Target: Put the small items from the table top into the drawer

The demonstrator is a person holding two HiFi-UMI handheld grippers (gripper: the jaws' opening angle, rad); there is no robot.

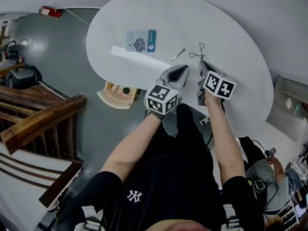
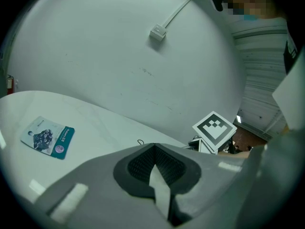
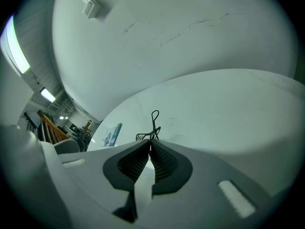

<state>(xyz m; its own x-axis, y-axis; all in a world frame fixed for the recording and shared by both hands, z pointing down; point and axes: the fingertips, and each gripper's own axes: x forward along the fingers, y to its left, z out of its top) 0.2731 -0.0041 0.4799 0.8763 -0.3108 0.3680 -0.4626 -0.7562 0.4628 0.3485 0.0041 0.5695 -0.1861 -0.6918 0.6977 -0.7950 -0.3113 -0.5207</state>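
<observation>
On the round white table (image 1: 231,37) lie a blue packet (image 1: 141,40) (image 2: 48,137) (image 3: 112,134) and a small silver metal piece (image 1: 178,54). A black wire clip (image 1: 196,53) (image 3: 151,129) sits right at the tips of my right gripper (image 1: 201,63) (image 3: 149,142), whose jaws are pressed together on its near end. My left gripper (image 1: 185,68) (image 2: 153,146) hovers just left of it at the table's near edge, shut and holding nothing. The right gripper's marker cube (image 2: 214,129) shows in the left gripper view.
A light wooden drawer (image 1: 115,95) stands open under the table's left edge, with a small item inside. Dark wooden stair rails (image 1: 38,117) are at the far left. A bag and cables (image 1: 262,174) lie on the floor at the right.
</observation>
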